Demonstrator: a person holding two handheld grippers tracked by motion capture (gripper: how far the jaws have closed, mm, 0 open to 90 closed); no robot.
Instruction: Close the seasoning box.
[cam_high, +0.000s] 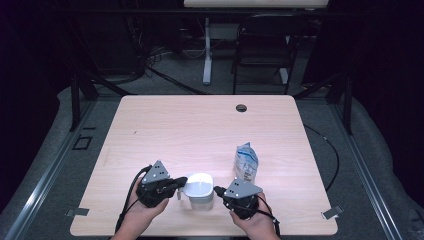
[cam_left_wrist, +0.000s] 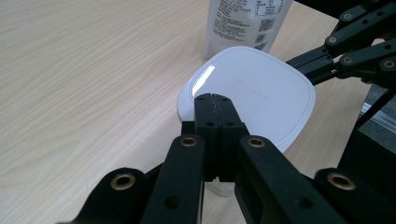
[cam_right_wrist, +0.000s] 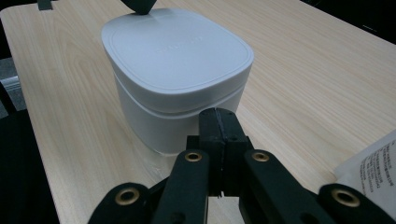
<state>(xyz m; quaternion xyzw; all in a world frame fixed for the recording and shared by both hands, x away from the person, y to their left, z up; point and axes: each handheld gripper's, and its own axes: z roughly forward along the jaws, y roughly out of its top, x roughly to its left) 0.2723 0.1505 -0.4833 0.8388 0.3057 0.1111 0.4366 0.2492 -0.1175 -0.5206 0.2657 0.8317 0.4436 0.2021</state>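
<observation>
High view: a pale wooden table (cam_high: 200, 130) carries a white lidded container (cam_high: 200, 192) near the person's edge, midway between the two grippers.
Container: white, rounded-square, upright, lid (cam_left_wrist: 254, 95) seated on top; the body below the lid looks slightly translucent in the right gripper view (cam_right_wrist: 175, 70).
Left gripper (cam_high: 176, 186): held in the person's left hand (cam_high: 137, 212), pointing toward the container's left side; its tip sits at the lid's edge.
Left jaws: pressed together in the left gripper view, tips lying over the near rim of the lid; whether they press on the lid cannot be told.
Right gripper (cam_high: 220, 190): held in the person's right hand (cam_high: 257, 222), pointing at the container's right side, its tip just beside the wall.
Right jaws: closed against each other in the right gripper view, with nothing between them, tips just short of the container's lower wall.
Pouch (cam_high: 247, 161): a white and blue printed pouch standing upright just behind and to the right of the container, near the right gripper.
Pouch print: small text and a square code visible in the left gripper view (cam_left_wrist: 245, 21).
Table hole (cam_high: 241, 107): a dark round grommet near the far edge, well apart from everything else.
</observation>
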